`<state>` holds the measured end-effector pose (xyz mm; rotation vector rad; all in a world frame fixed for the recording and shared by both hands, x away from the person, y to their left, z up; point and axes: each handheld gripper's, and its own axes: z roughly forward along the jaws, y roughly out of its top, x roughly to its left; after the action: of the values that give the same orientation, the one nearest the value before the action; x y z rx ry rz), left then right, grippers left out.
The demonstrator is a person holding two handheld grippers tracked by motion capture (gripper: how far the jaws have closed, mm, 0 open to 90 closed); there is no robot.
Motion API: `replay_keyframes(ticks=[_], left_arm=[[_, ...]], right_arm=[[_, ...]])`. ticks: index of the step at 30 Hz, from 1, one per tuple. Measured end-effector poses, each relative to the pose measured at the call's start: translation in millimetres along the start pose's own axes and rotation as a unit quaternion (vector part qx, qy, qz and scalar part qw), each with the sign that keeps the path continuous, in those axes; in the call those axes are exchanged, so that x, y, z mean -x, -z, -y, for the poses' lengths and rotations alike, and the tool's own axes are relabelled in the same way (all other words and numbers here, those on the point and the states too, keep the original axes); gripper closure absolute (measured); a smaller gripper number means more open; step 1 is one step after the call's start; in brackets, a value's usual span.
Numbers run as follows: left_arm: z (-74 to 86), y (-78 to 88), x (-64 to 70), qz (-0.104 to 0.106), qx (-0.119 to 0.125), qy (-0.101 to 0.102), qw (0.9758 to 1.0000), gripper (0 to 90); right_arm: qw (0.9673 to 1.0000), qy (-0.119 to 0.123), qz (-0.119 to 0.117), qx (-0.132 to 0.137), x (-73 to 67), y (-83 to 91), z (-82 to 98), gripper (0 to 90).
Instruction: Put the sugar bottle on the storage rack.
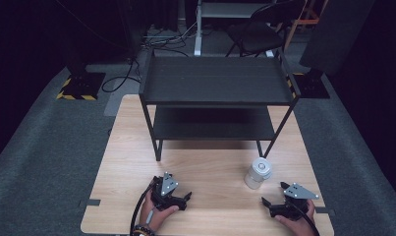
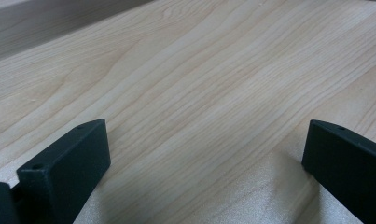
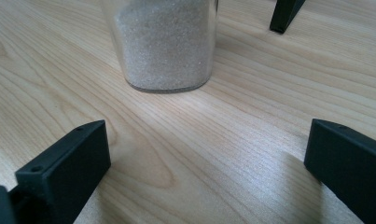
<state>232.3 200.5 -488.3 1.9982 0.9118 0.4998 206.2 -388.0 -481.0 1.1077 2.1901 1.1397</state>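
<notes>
Jaws, R: right gripper point(image 3: 206, 158) spread wide, nothing between; jar point(image 3: 164, 44) stands just ahead, centred-left of our gap.
Jar feel: we judge clear, rigid, slick wall; sand-filled, so hefty.
Grip spot: mid-body, squeeze square.
Pose: R hand low, level.
L: left gripper point(image 2: 204, 154) spread, over bare table point(image 2: 199, 70).

The tabletop point(image 1: 205, 196) is brightly lit from above while the room around it lies dark. In both gripper views soft shadows spread beneath and beside the 2 jaws, the wood grain ahead of them is sharp, and the near jaws look slightly soft.
</notes>
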Motion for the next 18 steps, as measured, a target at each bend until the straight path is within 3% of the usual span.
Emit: replay_keyframes(ticks=[18], left_arm=[[0.1, 0.1, 0.5, -0.001, 0.000, 0.001, 1.0000, 0.7]], right_arm=[[1.0000, 0.001, -0.002, 0.000, 0.2, -0.2, -0.1, 0.0]])
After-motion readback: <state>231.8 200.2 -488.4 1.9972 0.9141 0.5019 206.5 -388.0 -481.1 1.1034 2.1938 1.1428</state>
